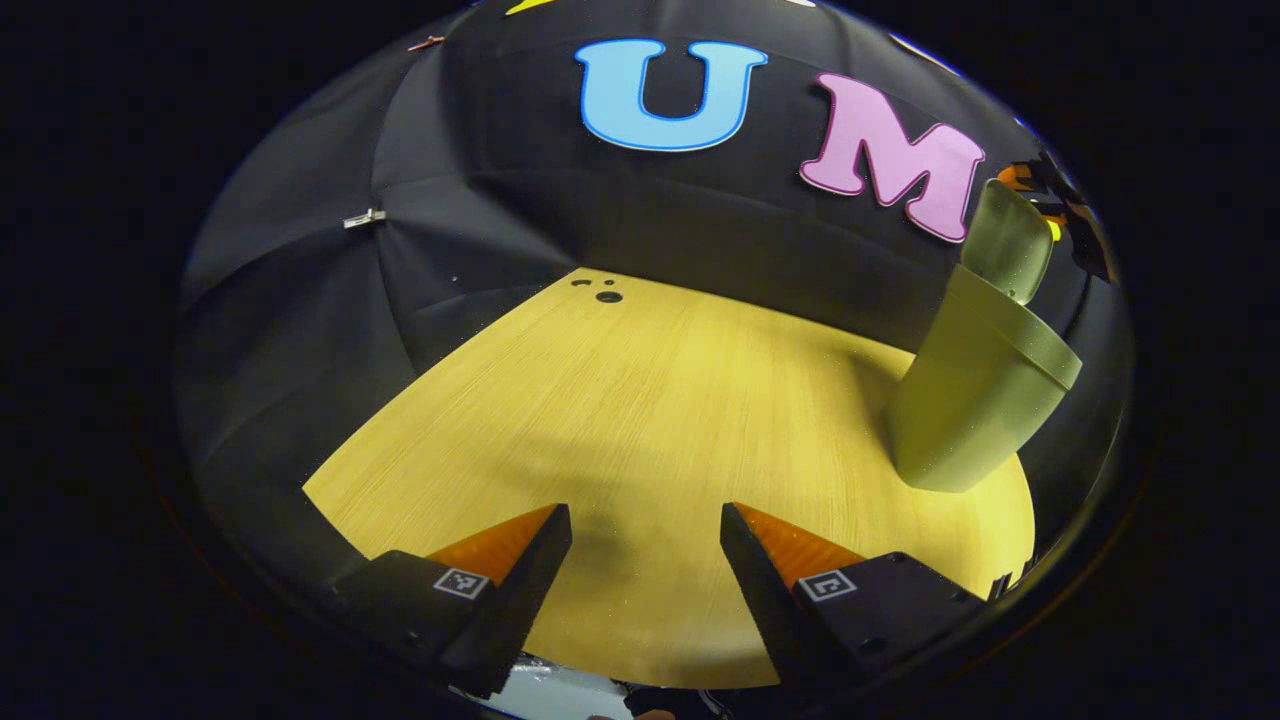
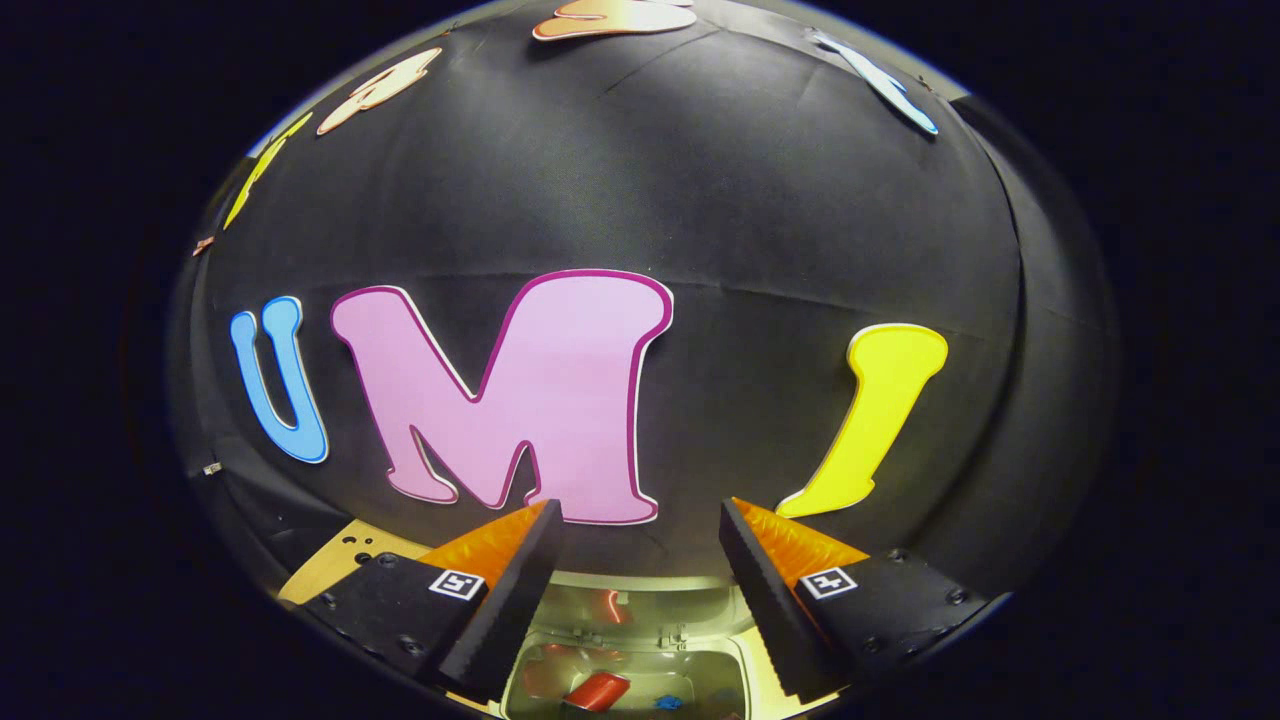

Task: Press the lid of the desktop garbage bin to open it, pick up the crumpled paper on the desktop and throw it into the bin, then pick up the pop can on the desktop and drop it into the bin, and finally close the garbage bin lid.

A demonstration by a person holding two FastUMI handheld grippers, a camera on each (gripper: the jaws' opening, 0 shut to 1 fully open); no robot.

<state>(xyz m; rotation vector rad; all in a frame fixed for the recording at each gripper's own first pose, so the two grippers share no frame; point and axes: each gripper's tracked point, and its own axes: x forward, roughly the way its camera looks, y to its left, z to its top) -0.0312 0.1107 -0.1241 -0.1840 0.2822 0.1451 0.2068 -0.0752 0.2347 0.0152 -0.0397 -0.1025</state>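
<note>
Left gripper (image 1: 646, 520): fingers spread wide, nothing between them; it hangs over the table (image 1: 640, 400), looking forward and down along the bare wood.
Right gripper (image 2: 638, 515): fingers spread wide, nothing between them; it sits right above the bin's open mouth, facing the black wall.
Bin (image 1: 975, 395): in the left gripper view, ahead and far to the right of the fingers, well apart from them, standing on the table near the back wall; the fisheye makes it lean. In the right gripper view its rim (image 2: 630, 582) and inside lie directly below, between and under the fingers.
Lid (image 1: 1008, 240): up, standing above the bin's back edge. In the right gripper view its underside (image 2: 640, 610) faces the camera just beyond the mouth.
Can (image 2: 597, 690): red, lying tilted inside the bin, below the gap between the right gripper's fingers and a little toward the left one.
Blue scrap (image 2: 668, 702): a small blue bit on the bin's floor, just right of the can; too small to tell what it is.
Paper: cannot be made out in the bin.
Holes (image 1: 605, 293): small dark holes in the tabletop at its far edge, straight ahead of the left gripper.
Clip (image 1: 364, 217): a pale clip on the wall cloth, up and to the left of the left gripper.
</note>
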